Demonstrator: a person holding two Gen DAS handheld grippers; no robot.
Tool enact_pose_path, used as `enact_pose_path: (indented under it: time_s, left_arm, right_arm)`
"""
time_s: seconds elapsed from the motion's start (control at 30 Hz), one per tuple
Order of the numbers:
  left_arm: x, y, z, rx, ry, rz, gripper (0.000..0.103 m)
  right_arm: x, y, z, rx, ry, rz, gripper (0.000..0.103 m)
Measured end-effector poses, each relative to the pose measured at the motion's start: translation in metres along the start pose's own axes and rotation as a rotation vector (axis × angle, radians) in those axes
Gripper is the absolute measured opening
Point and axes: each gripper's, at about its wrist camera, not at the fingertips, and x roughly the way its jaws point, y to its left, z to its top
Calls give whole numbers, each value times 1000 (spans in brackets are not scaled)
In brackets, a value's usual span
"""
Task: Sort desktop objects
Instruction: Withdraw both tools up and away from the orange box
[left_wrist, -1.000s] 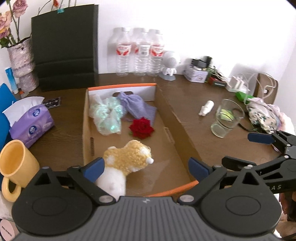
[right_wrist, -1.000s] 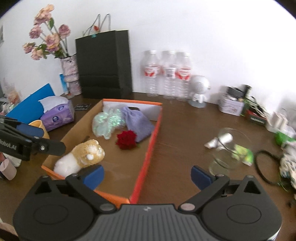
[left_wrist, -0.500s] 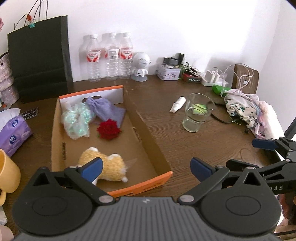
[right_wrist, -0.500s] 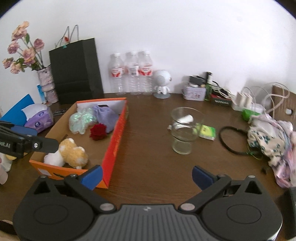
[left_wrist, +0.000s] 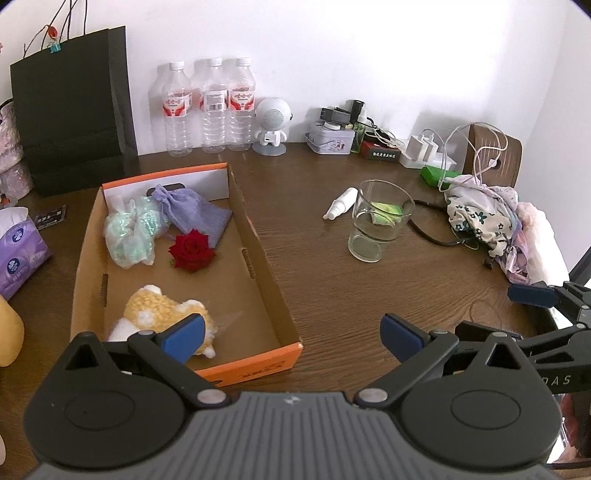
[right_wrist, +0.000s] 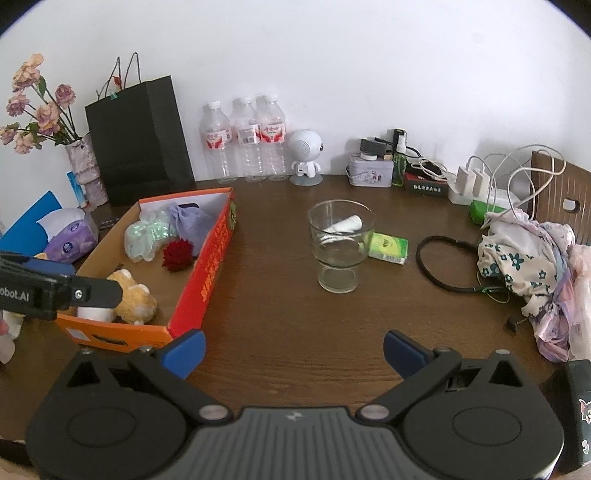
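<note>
Both claws are spread wide and holding nothing: the left gripper (left_wrist: 291, 334) hangs over the near end of the cardboard box (left_wrist: 271, 295), and the right gripper (right_wrist: 294, 349) sits over bare table (right_wrist: 280, 317) on the near side of the glass (right_wrist: 340, 245).

In the box right now: a plush toy (left_wrist: 162, 314) at the near end, a red rose (left_wrist: 192, 250) in the middle, and a crinkly green bag (left_wrist: 135, 232) plus a purple pouch (left_wrist: 192, 208) at the far end. Out on the table are the glass, a small white bottle (left_wrist: 340, 203) and a green packet (right_wrist: 388, 247), all near each other.

The white bottle lies on its side. From the left camera its long axis runs diagonally, with the narrower end pointing toward the box and slightly toward the camera. The box's long axis runs from the near edge of the desk toward the water bottles (left_wrist: 208, 105) at the wall.

What could go wrong, as I see it:
- The glass stands between the right claw and both small items, so reaching straight over could knock it over.
- The bottle is round and lying flat, so a pinch along its length would probably make it roll or squirt out. Closing across it looks safer.
- The black cable (right_wrist: 439, 266) and the pile of clothes (right_wrist: 524, 258) sit to the right and could snag a wide claw.
</note>
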Motion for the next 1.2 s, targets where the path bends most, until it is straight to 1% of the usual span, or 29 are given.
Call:
enact_pose_path:
  time_s: [0.43, 0.7, 0.93, 1.03, 1.2]
  left_arm:
    - [21, -31, 14, -11, 16, 16, 103]
    - [36, -48, 24, -10, 30, 27, 103]
    - [61, -62, 48, 65, 37, 45, 103]
    - [73, -66, 56, 94, 43, 37, 103]
    - [94, -68, 67, 137, 59, 50, 103]
  right_arm:
    - [2, -39, 8, -14, 23, 16, 103]
    - [17, -66, 15, -36, 49, 15, 103]
    - [42, -90, 25, -108, 61, 29, 103]
    - [53, -101, 32, -138, 68, 33, 103]
    - [74, -119, 44, -157, 89, 35, 103]
